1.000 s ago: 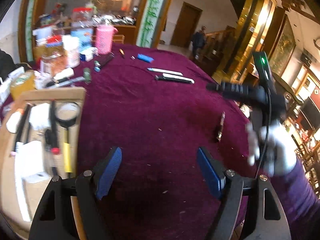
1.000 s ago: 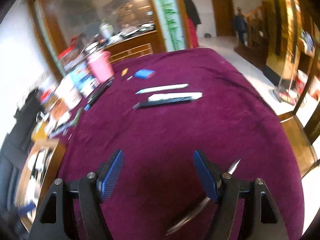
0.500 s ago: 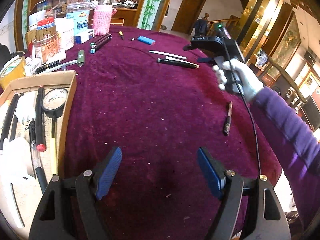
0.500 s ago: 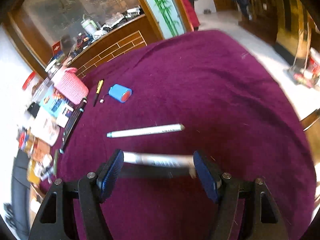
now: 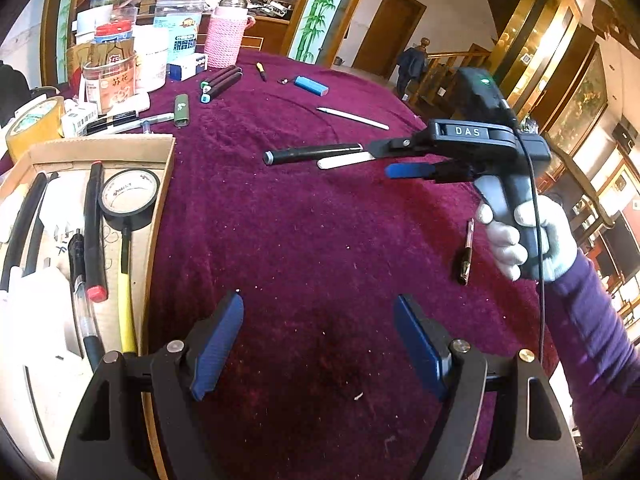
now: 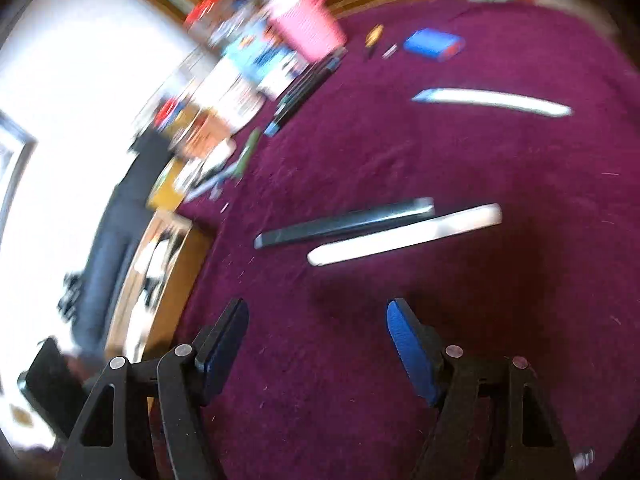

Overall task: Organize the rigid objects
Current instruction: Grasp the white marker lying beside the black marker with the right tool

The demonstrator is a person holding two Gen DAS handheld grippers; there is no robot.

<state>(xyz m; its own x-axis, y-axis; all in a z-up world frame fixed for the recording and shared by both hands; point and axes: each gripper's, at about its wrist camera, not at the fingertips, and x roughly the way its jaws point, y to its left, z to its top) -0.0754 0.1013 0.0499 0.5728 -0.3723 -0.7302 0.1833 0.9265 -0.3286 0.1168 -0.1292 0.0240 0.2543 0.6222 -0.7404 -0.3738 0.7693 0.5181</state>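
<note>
Maroon velvet worktop (image 5: 304,240) spreads beneath both grippers; right gripper (image 6: 316,344) gapes wide, empty, just short of a black pen (image 6: 344,222) and white pen (image 6: 404,236); left gripper (image 5: 320,344) equally wide, empty.

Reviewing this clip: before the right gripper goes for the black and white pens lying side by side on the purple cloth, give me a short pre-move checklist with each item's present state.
1. Right gripper open and holding nothing: ok.
2. Left gripper open, nothing between its pads: ok.
3. Black pen and white pen in front of the right gripper, not yet between its pads: ok.
4. The two pens set apart enough to take one alone: not ok, they lie close side by side.
5. Cardboard tray has bare floor for another pen: cannot tell, it is already crowded.
6. Right wrist view sharp enough to aim: not ok, blurred.
</note>
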